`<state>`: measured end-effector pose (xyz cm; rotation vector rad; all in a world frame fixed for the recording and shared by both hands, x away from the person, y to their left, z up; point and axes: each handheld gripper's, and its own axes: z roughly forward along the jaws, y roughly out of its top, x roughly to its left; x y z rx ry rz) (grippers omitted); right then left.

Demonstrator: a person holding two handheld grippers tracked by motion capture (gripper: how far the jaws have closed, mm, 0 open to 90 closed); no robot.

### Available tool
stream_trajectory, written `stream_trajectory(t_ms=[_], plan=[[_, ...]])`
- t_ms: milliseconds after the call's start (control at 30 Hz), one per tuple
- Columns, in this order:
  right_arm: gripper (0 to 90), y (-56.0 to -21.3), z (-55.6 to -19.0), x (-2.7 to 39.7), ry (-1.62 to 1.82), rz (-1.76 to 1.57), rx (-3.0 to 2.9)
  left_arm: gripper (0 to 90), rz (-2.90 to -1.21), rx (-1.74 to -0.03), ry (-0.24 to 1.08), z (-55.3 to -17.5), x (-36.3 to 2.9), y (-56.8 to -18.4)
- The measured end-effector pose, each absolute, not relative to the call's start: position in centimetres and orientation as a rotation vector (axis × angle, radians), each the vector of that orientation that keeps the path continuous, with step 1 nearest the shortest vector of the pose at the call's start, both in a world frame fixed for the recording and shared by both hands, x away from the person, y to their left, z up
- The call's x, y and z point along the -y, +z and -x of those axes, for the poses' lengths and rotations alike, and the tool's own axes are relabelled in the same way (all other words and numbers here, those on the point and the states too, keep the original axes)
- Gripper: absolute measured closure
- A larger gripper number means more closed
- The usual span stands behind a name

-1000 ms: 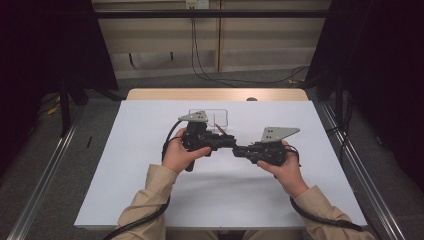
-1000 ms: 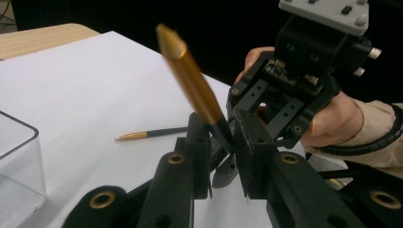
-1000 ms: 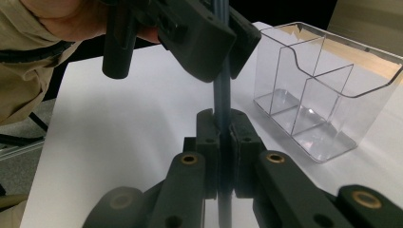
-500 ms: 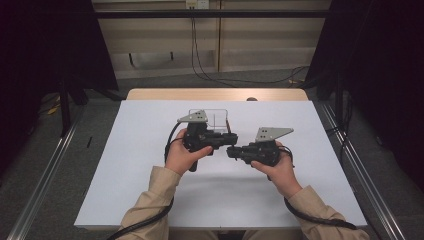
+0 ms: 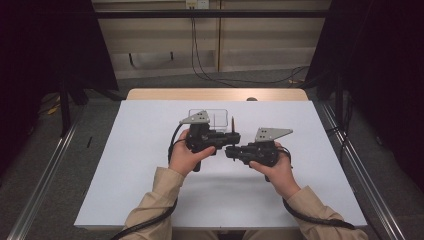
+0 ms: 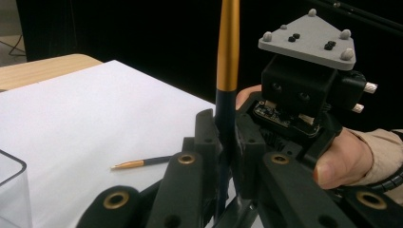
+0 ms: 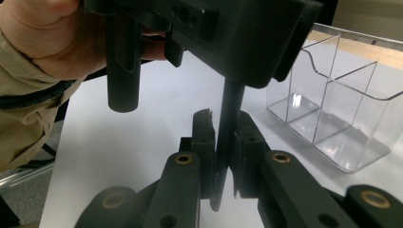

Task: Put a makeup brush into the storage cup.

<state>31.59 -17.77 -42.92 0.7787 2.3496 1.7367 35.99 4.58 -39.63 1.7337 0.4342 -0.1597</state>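
Left gripper [image 6: 227, 142]: clenched on upright pen [image 6: 228, 52].
Right gripper [image 7: 222, 142]: clamped on the same pen, lower down.
Advice: keep pen vertical while handing over; clear organizer [image 7: 332, 109] stands near.

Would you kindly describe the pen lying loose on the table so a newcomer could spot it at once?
Start from the white table, then find the clear plastic organiser at the left edge of the left gripper view. Just beyond it, the loose pen lies flat on the white surface. Unlike the upright pen, which the left gripper clamps, nothing touches it.
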Motion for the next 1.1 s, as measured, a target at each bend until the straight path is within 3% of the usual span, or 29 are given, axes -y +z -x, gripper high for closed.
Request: stream_trajectory(t_ms=[233,400,667,833,1100], plan=[[80.0,-42.8,-31.6,17.8,1.759,-0.785,-2.334,83.1,-1.723,-0.433,-0.149,-35.9,-4.8,-39.5],[73.4,-42.8,-31.5,18.1,1.769,-0.803,-2.313,83.1,-1.727,-0.43,-0.136,-35.9,-5.1,-39.3],[52.0,-42.8,-31.4,19.2,1.8,-0.834,-2.277,83.1,-1.721,-0.442,-0.112,-35.9,-5.8,-39.0],[33.3,-42.8,-31.4,19.9,1.789,-0.868,-2.309,83.0,-1.722,-0.443,-0.106,-36.0,-6.1,-38.7],[17.9,-42.6,-31.1,21.0,1.714,-0.867,-2.312,83.0,-1.719,-0.452,-0.072,-36.0,-6.7,-38.5]])
